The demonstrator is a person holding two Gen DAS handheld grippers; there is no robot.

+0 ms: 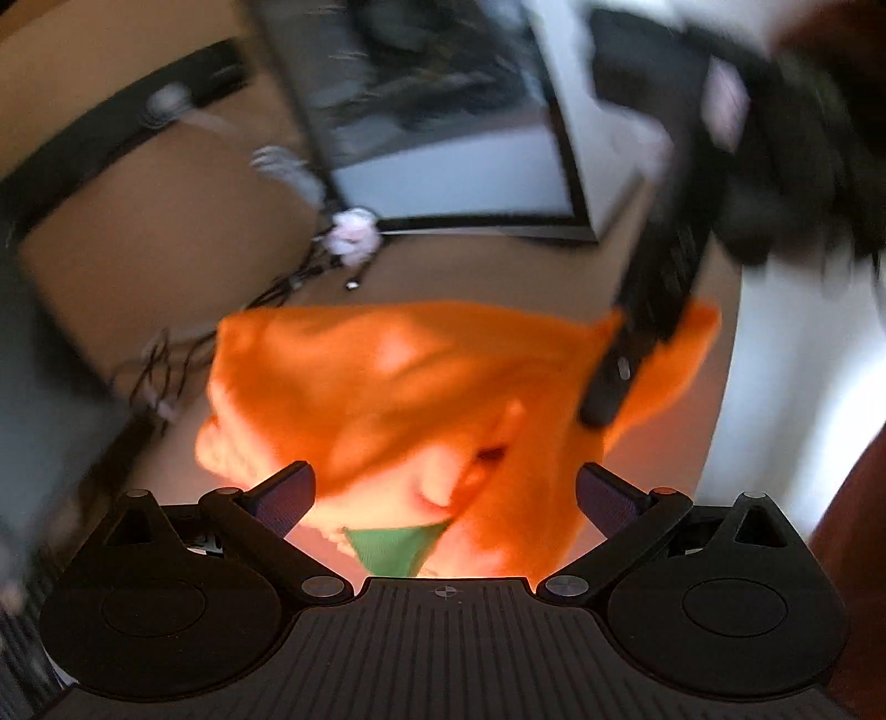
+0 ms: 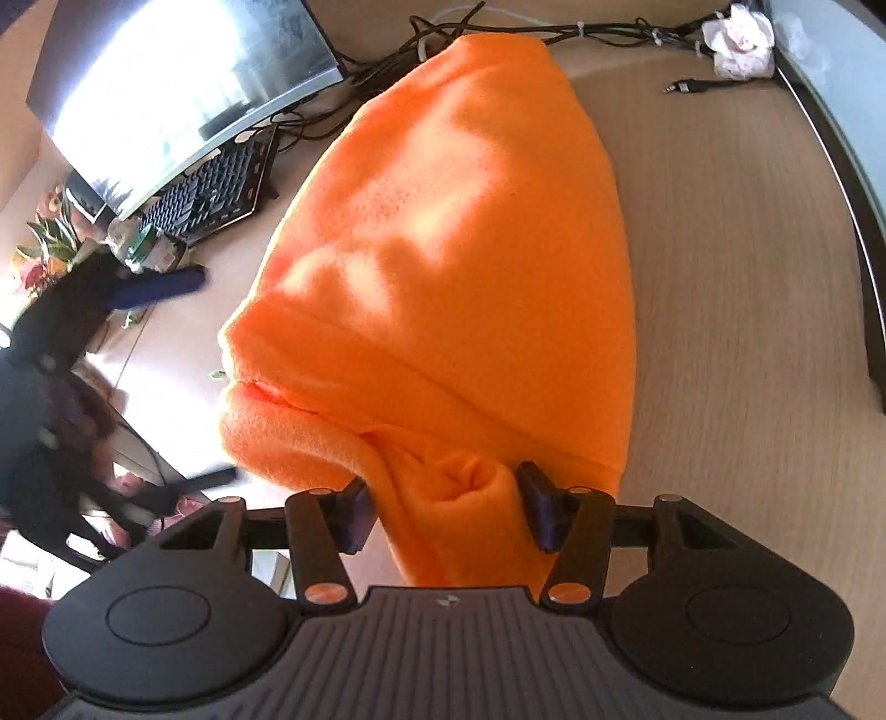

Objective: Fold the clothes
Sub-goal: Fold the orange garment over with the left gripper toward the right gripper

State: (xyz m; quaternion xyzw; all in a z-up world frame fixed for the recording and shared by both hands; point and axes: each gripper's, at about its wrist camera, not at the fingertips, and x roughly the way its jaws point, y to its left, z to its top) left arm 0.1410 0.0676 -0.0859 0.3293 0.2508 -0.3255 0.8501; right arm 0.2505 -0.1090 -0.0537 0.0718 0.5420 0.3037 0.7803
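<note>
Orange fleece garment [image 2: 443, 266] on a wood-grain desk [image 2: 720, 332], its bunched near edge pinched between the half-closed right gripper [image 2: 446, 512], the left gripper [image 1: 446, 493] spread wide and empty above it, monitor [image 2: 183, 94] and keyboard [image 2: 216, 188] beyond.

One orange fleece garment [image 2: 454, 266] on the desk, and just one. One scrap of green cloth [image 1: 396, 548] peeks out beneath it in the left wrist view. Two grippers: the left gripper [image 1: 446, 498] and the right gripper [image 2: 443, 512]. Monitors: two, a monitor [image 2: 183, 88] on one side and a second monitor [image 2: 841, 144] on the other. One keyboard [image 2: 216, 194]. One crumpled white tissue [image 2: 739, 41]. One loose audio plug [image 2: 689, 86].
</note>
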